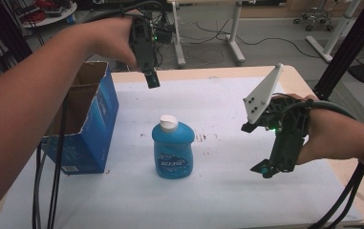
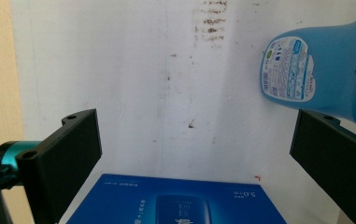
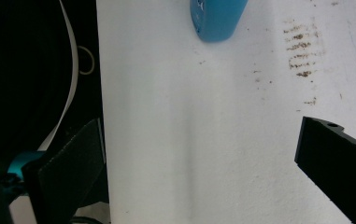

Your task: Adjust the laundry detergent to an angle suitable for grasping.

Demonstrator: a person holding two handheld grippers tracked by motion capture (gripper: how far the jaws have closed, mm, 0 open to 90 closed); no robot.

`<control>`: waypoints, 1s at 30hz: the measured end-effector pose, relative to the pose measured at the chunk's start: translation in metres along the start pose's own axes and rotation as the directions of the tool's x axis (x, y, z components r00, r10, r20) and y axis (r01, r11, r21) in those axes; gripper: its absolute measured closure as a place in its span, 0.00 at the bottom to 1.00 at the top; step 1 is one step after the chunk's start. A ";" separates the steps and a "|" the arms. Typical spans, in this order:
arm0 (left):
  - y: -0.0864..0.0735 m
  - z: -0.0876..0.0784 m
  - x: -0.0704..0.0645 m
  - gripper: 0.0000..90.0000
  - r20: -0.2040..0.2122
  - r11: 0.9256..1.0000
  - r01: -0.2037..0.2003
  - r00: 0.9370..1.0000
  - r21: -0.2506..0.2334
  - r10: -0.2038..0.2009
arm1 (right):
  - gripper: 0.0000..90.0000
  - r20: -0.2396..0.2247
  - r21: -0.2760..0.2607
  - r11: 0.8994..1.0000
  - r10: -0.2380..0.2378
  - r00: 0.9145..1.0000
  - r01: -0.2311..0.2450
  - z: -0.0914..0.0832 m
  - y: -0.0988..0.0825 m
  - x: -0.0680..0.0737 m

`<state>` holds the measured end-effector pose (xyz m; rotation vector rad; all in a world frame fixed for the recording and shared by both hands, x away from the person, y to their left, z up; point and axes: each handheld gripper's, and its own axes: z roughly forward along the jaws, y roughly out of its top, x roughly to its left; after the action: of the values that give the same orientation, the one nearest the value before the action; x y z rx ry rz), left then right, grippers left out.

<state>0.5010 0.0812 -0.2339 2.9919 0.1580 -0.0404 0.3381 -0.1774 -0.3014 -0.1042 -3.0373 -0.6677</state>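
Note:
A blue bottle (image 1: 172, 149) with a white cap stands upright in the middle of the white table cover (image 1: 218, 200). To its left stands an open blue cardboard box (image 1: 90, 119), empty as far as I can see. My left gripper (image 1: 152, 79) is held high above the far part of the table, between box and bottle, open and empty. In the left gripper view the bottle (image 2: 325, 74) lies upper right and the box (image 2: 175, 200) at the bottom, both beyond the gripper (image 2: 194, 154). My right gripper (image 1: 264, 170) hovers right of the bottle, open and empty; its view catches the bottle's base (image 3: 217, 18) beyond the gripper (image 3: 203, 163).
Brown stains (image 1: 203, 137) mark the cover just right of the bottle. Cables (image 1: 50, 191) hang down on the left by the box. The table's near edge (image 3: 98, 93) drops to dark floor. Desk legs (image 1: 234, 33) and an office chair (image 1: 320, 14) stand beyond the table.

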 end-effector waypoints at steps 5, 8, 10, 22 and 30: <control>0.000 0.002 0.000 0.02 -0.004 1.000 0.000 1.000 0.002 0.000 | 0.01 0.001 0.003 1.000 0.007 1.000 -0.007 0.000 0.000 0.000; 0.001 0.001 -0.001 0.02 -0.010 1.000 0.002 1.000 -0.001 -0.002 | 0.01 0.007 0.003 1.000 0.009 1.000 -0.009 -0.001 0.000 0.000; 0.001 0.000 -0.002 0.02 -0.012 1.000 0.000 1.000 -0.003 0.000 | 0.01 0.010 0.001 1.000 0.011 1.000 -0.011 -0.002 0.000 0.000; 0.006 0.000 -0.006 0.02 -0.016 1.000 -0.005 1.000 -0.001 0.005 | 0.01 0.032 -0.011 1.000 0.022 0.999 -0.022 -0.007 -0.005 0.006; 0.007 0.000 -0.006 0.02 -0.020 1.000 -0.007 1.000 -0.005 0.006 | 0.01 0.032 -0.016 1.000 0.021 0.999 -0.021 -0.006 -0.006 0.008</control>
<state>0.4956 0.0738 -0.2328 2.9889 0.1503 -0.0099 0.3298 -0.1851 -0.2983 -0.1484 -3.0574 -0.6958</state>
